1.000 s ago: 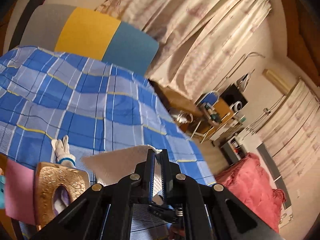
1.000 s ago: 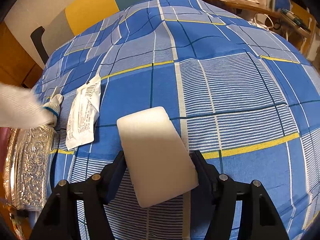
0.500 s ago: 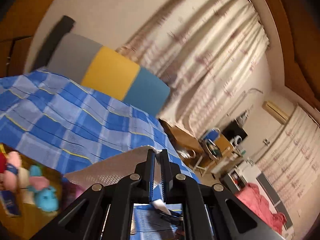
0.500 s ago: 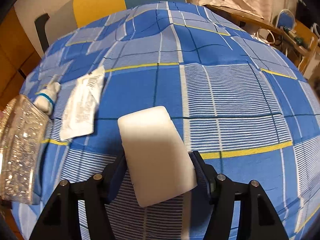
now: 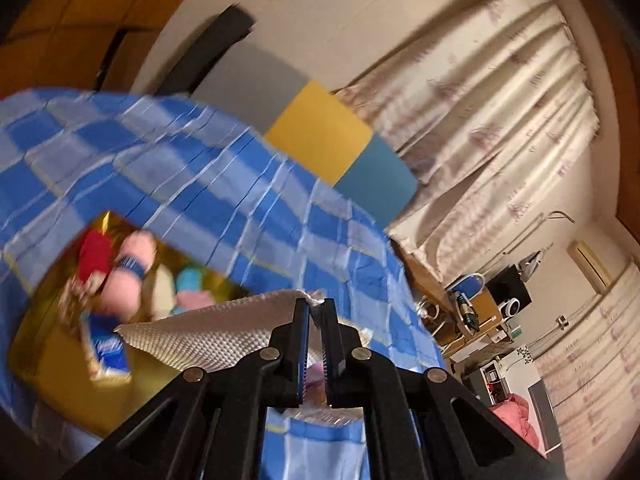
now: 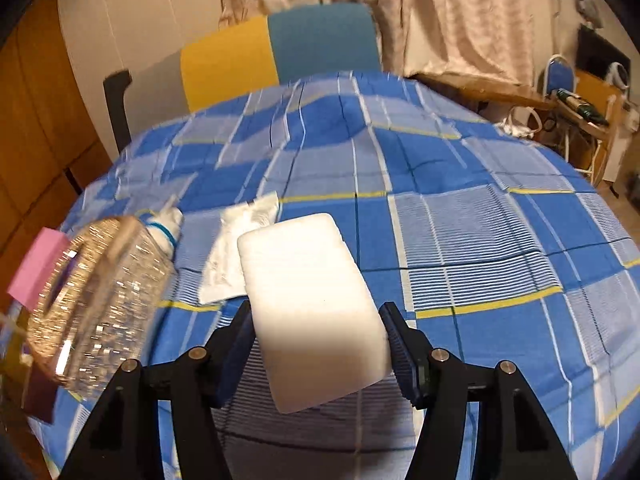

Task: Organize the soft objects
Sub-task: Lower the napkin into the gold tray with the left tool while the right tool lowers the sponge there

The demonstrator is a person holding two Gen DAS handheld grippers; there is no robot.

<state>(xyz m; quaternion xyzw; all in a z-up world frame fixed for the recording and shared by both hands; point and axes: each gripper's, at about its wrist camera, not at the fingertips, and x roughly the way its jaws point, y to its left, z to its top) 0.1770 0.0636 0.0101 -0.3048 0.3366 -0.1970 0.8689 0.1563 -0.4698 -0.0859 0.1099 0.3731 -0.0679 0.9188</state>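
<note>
My left gripper [image 5: 316, 308] is shut on the edge of a white textured cloth [image 5: 208, 340], which hangs out to the left. Beyond the cloth lies an open gold box [image 5: 52, 356] holding several soft toys [image 5: 120, 276], blurred by motion. In the right wrist view, my right gripper [image 6: 316, 320] is shut on a white sponge block [image 6: 304, 272], held clear above the blue checked bedspread [image 6: 480, 240]. A white packet [image 6: 236, 256] and a white sock with a blue band [image 6: 164, 226] lie on the spread to the left.
An ornate glittering lid [image 6: 92, 300] and a pink sheet [image 6: 36, 272] sit at the bed's left edge. A grey, yellow and teal headboard [image 6: 256, 56] stands behind, with curtains [image 6: 440, 20] and a cluttered desk [image 6: 572, 108] to the right.
The left gripper swung left with the cloth, from over the bedspread to above the gold box of toys. The right gripper closed on the sponge and rose with it.
</note>
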